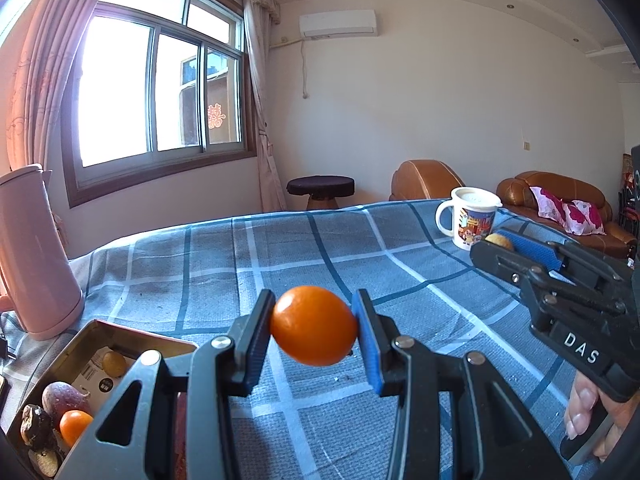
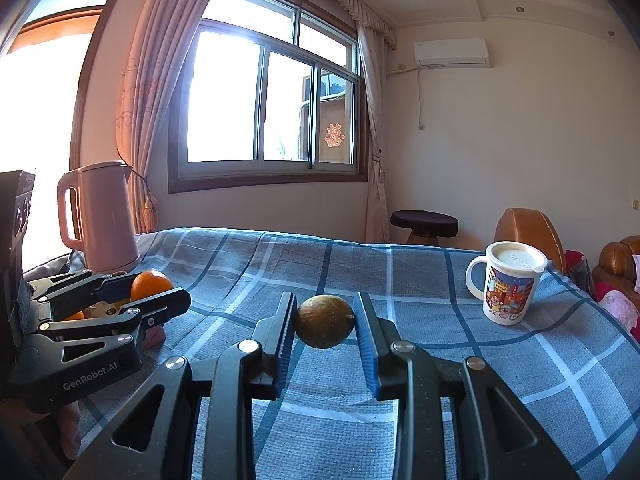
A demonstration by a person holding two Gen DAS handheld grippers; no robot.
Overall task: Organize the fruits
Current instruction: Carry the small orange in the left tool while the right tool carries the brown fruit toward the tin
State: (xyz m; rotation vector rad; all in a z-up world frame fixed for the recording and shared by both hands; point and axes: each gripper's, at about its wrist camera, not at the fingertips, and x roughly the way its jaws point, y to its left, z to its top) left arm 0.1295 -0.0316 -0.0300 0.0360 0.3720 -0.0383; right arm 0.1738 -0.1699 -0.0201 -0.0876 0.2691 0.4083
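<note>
My left gripper (image 1: 314,320) is shut on a small orange (image 1: 314,325), held above the blue checked cloth. It hangs just right of an open tin box (image 1: 76,354) that holds a purple fruit (image 1: 66,400), another small orange (image 1: 75,425), a yellow fruit (image 1: 114,363) and dark dried pieces. My right gripper (image 2: 324,320) is shut on a small brownish-green round fruit (image 2: 324,321). In the right wrist view the left gripper (image 2: 160,292) with its orange (image 2: 151,285) shows at the left. In the left wrist view the right gripper (image 1: 496,242) shows at the right, a hand (image 1: 584,412) on its handle.
A pink kettle (image 1: 34,252) stands at the table's far left, behind the box. A white cartoon mug (image 2: 510,288) with a lid sits at the far right of the cloth (image 2: 400,280). A dark stool (image 2: 424,220) and brown leather sofas (image 1: 560,196) lie beyond the table.
</note>
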